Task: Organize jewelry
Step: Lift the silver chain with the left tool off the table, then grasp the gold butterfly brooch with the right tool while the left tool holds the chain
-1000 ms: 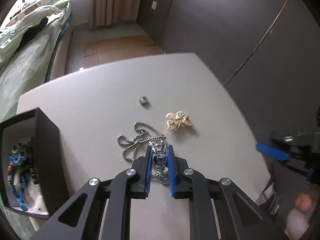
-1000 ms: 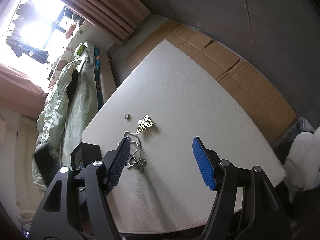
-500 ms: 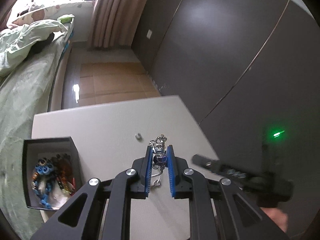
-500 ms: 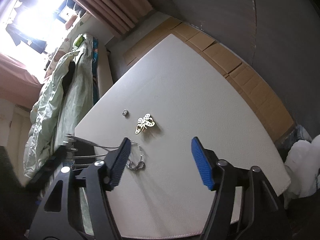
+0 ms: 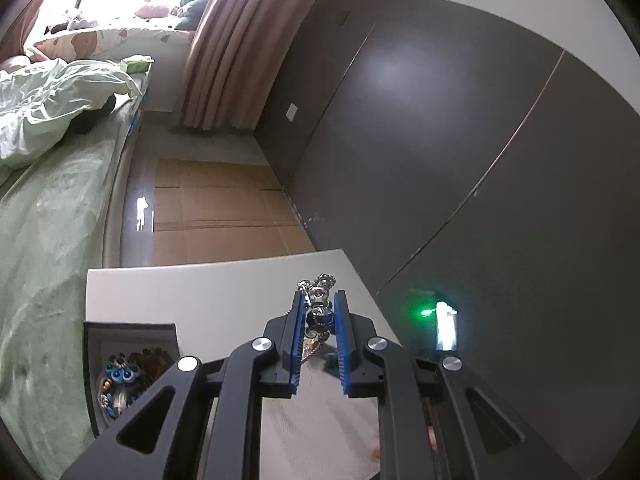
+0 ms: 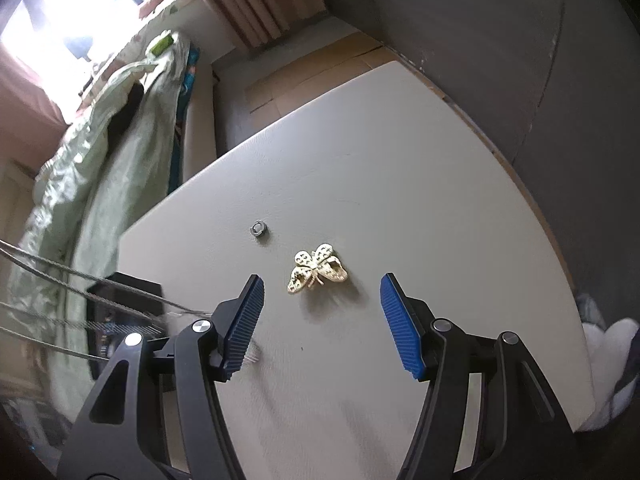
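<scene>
My left gripper [image 5: 319, 300] is shut on a silver chain necklace [image 5: 318, 312] with a blue bead pendant and holds it high above the white table [image 5: 224, 292]. Its chain strands [image 6: 80, 280] stretch blurred across the left of the right wrist view. A black jewelry box [image 5: 132, 330] with beaded pieces inside sits at the table's left edge, below and left of the left gripper. My right gripper [image 6: 320, 284] is open and empty, just above a gold butterfly brooch [image 6: 318, 270]. A small silver ring [image 6: 259, 228] lies beyond the brooch.
A bed with green bedding [image 5: 48, 208] runs along the table's left side. A dark wardrobe wall [image 5: 460, 140] stands to the right. Cardboard sheets [image 5: 212, 216] cover the floor beyond the table. White cloth [image 6: 608, 364] lies past the table's right edge.
My left gripper has lifted the necklace off the table and risen well above it. My right gripper has moved forward over the butterfly brooch.
</scene>
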`<state>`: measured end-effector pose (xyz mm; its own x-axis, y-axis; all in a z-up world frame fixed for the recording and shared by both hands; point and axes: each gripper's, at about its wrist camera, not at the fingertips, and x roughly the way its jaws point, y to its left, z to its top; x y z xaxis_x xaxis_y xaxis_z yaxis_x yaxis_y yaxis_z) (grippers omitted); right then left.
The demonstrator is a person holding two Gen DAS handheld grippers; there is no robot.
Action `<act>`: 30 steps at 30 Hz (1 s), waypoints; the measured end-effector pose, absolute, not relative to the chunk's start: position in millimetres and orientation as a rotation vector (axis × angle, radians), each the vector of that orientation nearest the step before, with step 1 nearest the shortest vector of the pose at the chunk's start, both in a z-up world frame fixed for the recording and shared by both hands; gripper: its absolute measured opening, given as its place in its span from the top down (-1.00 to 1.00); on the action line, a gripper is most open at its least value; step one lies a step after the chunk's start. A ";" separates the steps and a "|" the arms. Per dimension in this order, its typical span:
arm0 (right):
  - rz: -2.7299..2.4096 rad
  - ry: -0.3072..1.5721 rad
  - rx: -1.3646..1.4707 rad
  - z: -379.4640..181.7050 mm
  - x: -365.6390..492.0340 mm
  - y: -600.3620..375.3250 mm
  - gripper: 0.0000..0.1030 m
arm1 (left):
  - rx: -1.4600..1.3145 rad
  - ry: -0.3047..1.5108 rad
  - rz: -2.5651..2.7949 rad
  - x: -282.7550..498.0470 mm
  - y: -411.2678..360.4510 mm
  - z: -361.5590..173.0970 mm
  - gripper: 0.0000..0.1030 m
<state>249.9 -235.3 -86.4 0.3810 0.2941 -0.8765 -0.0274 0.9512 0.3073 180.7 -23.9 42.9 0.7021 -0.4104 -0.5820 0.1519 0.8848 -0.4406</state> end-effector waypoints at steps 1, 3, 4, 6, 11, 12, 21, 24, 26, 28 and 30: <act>0.206 1.169 0.244 -88.4 252.2 -231.3 -0.20 | -0.382 0.726 -0.326 180.5 -22.1 43.9 0.76; 0.199 1.179 0.215 -92.4 256.2 -224.3 -0.20 | -0.389 0.720 -0.338 180.8 -17.9 46.9 0.76; 0.192 1.185 0.195 -94.7 257.6 -220.5 -0.20 | -0.392 0.718 -0.339 182.3 -15.1 46.8 0.76; 0.177 1.196 0.155 -99.3 258.6 -215.4 -0.20 | -0.400 0.719 -0.339 182.2 -10.3 45.8 0.76; 0.149 1.193 0.043 -109.2 255.8 -201.4 -0.20 | -0.416 0.737 -0.323 183.4 -1.1 37.9 0.76; 0.143 1.184 0.016 -110.1 254.7 -199.1 -0.10 | -0.414 0.746 -0.323 183.6 -0.9 35.2 0.76; 0.139 1.157 0.043 -99.8 245.0 -210.9 0.20 | -0.361 0.901 -0.277 201.0 -13.5 -22.4 0.76; 0.149 1.141 0.059 -92.5 240.4 -214.6 0.20 | -0.356 0.934 -0.265 203.1 -16.5 -37.0 0.76; 0.153 1.139 0.063 -91.2 239.3 -215.1 0.20 | -0.354 0.945 -0.266 203.1 -18.4 -41.9 0.75; 0.157 1.137 0.069 -89.7 237.6 -217.1 0.20 | -0.352 0.953 -0.263 203.1 -19.8 -44.8 0.75; 0.161 1.135 0.071 -88.7 236.4 -219.9 0.20 | -0.347 0.963 -0.254 204.2 -19.6 -47.2 0.75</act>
<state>236.4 -219.9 -88.7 0.4122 0.1638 -0.8962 -0.0914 0.9862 0.1382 204.2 -19.6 -47.2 0.5482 -0.3619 -0.7540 0.0577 0.9158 -0.3976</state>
